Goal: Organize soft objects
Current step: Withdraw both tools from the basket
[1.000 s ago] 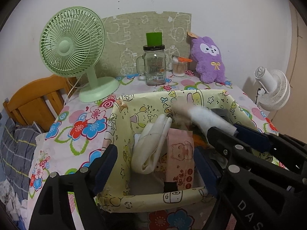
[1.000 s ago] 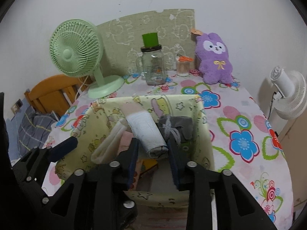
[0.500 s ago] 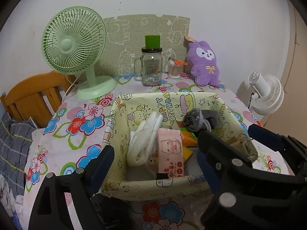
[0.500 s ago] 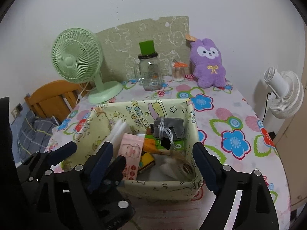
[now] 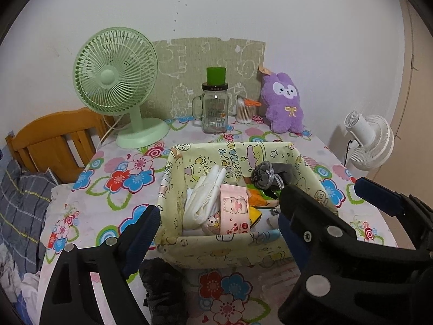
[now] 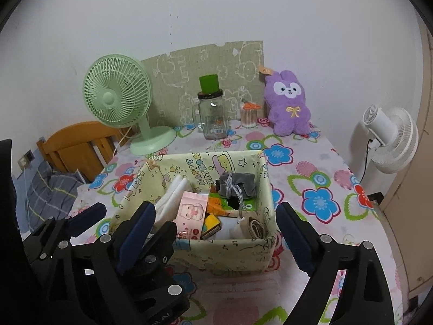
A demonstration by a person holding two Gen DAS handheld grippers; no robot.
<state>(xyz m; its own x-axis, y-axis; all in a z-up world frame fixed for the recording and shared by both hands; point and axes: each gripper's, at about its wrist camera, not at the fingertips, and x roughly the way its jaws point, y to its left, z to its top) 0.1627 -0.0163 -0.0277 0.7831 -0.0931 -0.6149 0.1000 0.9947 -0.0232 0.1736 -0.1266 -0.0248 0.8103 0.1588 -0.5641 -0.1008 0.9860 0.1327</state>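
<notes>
A yellow cartoon-print fabric box [image 5: 216,254] [image 6: 224,257] stands on the flowered table. It holds white folded cloth [image 5: 205,197] [image 6: 173,192], a pink tissue pack [image 5: 234,211] [image 6: 189,218], a grey drawstring pouch [image 5: 270,174] [image 6: 238,185], colourful packets and a rolled white sock [image 6: 243,226]. My left gripper [image 5: 216,230] is open and empty in front of the box. My right gripper [image 6: 213,233] is open and empty, also in front of the box. A dark soft object [image 5: 162,284] lies on the table below the left gripper.
At the back stand a green fan [image 5: 119,92], a glass jar with a green cup [image 5: 215,108], a cotton-swab tub [image 5: 245,108] and a purple plush rabbit [image 5: 284,103]. A white fan [image 5: 370,140] stands to the right, a wooden chair [image 5: 54,140] to the left.
My right gripper opened and let go of the rolled white sock, which now lies in the box. Both grippers drew back from the box toward the table's near side.
</notes>
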